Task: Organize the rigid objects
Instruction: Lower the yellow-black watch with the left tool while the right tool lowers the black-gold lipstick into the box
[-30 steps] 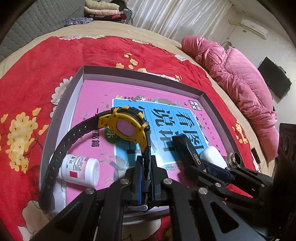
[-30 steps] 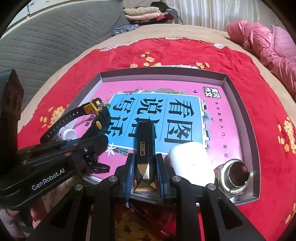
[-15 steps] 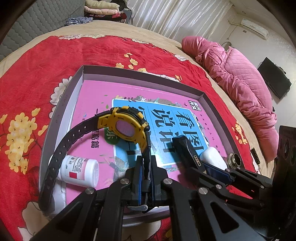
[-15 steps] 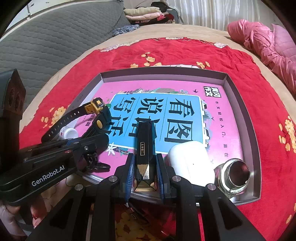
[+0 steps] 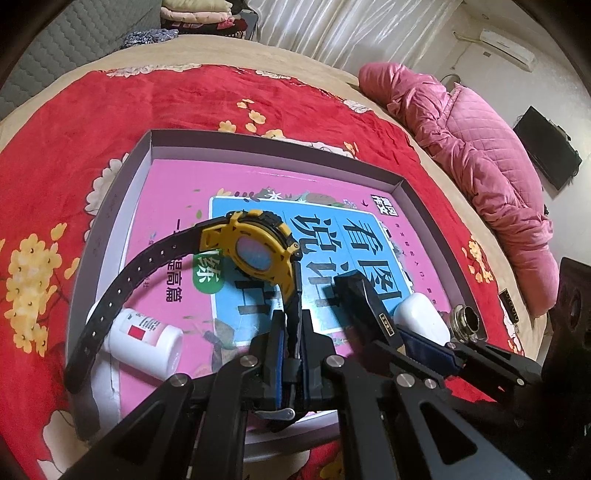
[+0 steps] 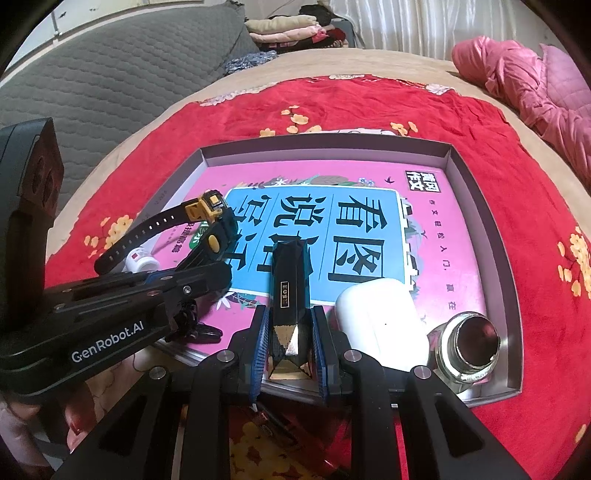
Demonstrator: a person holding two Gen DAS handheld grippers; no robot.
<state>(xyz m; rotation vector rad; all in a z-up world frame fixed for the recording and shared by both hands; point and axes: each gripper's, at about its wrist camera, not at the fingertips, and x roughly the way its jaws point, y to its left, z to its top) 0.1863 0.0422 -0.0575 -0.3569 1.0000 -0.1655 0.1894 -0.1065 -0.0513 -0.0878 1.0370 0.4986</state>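
A grey shallow box [image 5: 146, 162] [image 6: 465, 173] lies on the red bedspread with a pink and blue book [image 5: 332, 229] [image 6: 321, 214] inside. My left gripper [image 5: 292, 325] [image 6: 207, 266] is shut on the black strap of a yellow watch [image 5: 258, 251] [image 6: 207, 206], held above the book. My right gripper [image 6: 288, 321] [image 5: 402, 336] is shut on a black faceted box with gold trim [image 6: 290, 280] [image 5: 364, 299], over the book's near edge. A white pill bottle [image 5: 144, 334], a white case [image 6: 380, 317] [image 5: 421, 317] and a glass jar [image 6: 467, 343] [image 5: 465, 317] rest in the box.
The red flowered bedspread [image 5: 48, 155] surrounds the box. A pink quilted jacket [image 5: 480, 155] lies at the right. A grey padded headboard [image 6: 110, 70] and folded clothes [image 6: 291, 31] are at the back. A person's hand [image 6: 74, 413] holds the left gripper.
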